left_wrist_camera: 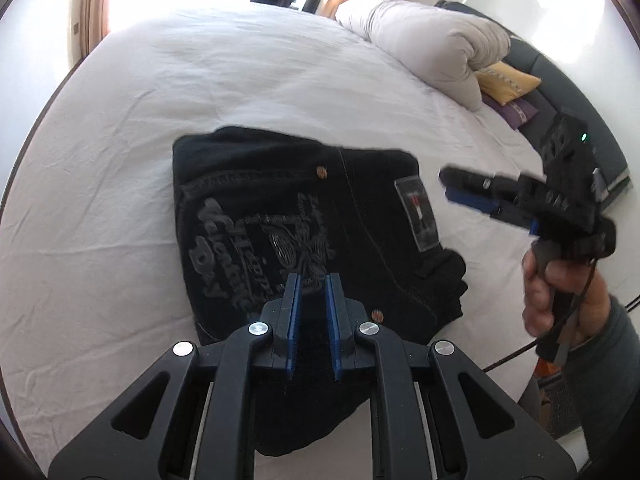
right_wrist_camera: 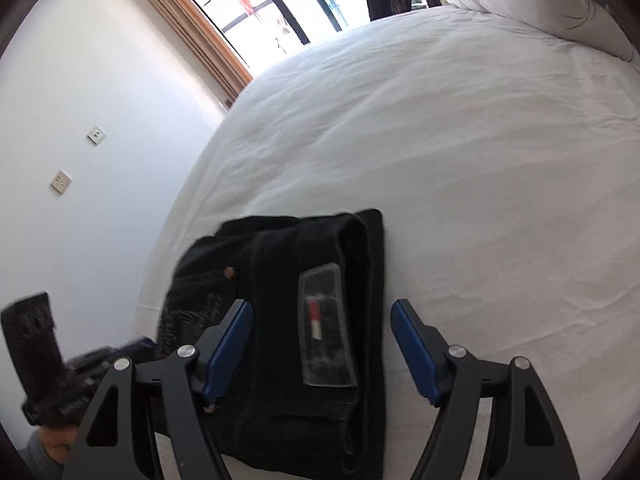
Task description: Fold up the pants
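Note:
Black jeans (left_wrist_camera: pixel 296 220) lie folded into a compact stack on the white bed sheet (left_wrist_camera: pixel 200 80), back pocket print and waist label facing up. My left gripper (left_wrist_camera: pixel 314 284) hovers over the near part of the stack with a narrow gap between its blue pads, holding nothing. My right gripper (left_wrist_camera: pixel 450 186) shows at the right, above the sheet beside the jeans. In the right wrist view the right gripper (right_wrist_camera: pixel 322 308) is wide open above the waist label (right_wrist_camera: pixel 326 328) of the jeans (right_wrist_camera: pixel 280 280), empty. The left gripper (right_wrist_camera: pixel 136 348) shows at the lower left.
A rolled white duvet (left_wrist_camera: pixel 432 40) lies at the far right of the bed, with yellow (left_wrist_camera: pixel 506 80) and purple cushions (left_wrist_camera: pixel 516 110) beside it. A white wall with sockets (right_wrist_camera: pixel 96 135) and a curtained window (right_wrist_camera: pixel 280 8) stand past the bed's left edge.

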### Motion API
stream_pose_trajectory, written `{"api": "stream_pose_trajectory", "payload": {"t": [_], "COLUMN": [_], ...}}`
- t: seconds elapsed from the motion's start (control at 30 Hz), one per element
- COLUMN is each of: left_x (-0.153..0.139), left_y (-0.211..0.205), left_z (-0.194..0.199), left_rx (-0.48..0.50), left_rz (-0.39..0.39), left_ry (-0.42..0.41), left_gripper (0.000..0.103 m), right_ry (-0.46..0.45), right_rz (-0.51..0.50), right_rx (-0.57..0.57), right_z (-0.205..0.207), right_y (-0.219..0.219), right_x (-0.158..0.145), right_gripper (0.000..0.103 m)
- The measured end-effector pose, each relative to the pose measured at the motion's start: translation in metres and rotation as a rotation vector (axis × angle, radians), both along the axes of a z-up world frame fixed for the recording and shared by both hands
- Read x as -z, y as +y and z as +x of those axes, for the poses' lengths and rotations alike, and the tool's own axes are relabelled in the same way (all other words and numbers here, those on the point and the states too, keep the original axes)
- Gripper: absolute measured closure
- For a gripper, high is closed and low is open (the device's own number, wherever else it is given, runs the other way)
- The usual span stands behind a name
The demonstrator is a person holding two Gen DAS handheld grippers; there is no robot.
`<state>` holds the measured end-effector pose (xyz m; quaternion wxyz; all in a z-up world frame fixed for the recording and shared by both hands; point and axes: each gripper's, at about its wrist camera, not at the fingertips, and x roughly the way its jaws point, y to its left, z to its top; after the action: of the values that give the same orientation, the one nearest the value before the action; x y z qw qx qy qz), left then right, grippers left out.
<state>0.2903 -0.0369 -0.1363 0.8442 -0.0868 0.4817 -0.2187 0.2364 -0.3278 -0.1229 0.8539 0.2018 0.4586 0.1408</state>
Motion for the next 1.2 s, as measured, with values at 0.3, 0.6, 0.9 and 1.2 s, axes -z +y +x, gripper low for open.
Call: {"api": "stream_pose_trajectory", "payload": {"t": [0.3,0.6,0.9,1.2], "left_x": [0.024,-0.024,-0.123,-0.219], "left_y": [-0.005,0.011,0.031,0.032], "left_z": [-0.003,-0.048,-0.141,-0.234], "left_rx": [-0.012,-0.076,-0.203,-0.347], "left_rz": [0.004,0.007,0.123,0.234], "left_ry": [0.042,-0.072,-0.468,-0.788], "left_gripper": [0.092,0.083,0.0,0.0], "right_ry": [0.087,0.093,-0.251,-0.613], "right_rz": [0.082,0.003,-0.172,-0.309], "right_rx": [-0.059,0.118,0.184,0.219], "right_z": [-0.008,-0.056,-0.147,-0.219], "right_y": [0.014,-0.028,-0.003,0.053], "right_x": [0.03,0.021,-0.089,-0.191], "right_gripper": [0.028,0.031,0.011,0.0]}}
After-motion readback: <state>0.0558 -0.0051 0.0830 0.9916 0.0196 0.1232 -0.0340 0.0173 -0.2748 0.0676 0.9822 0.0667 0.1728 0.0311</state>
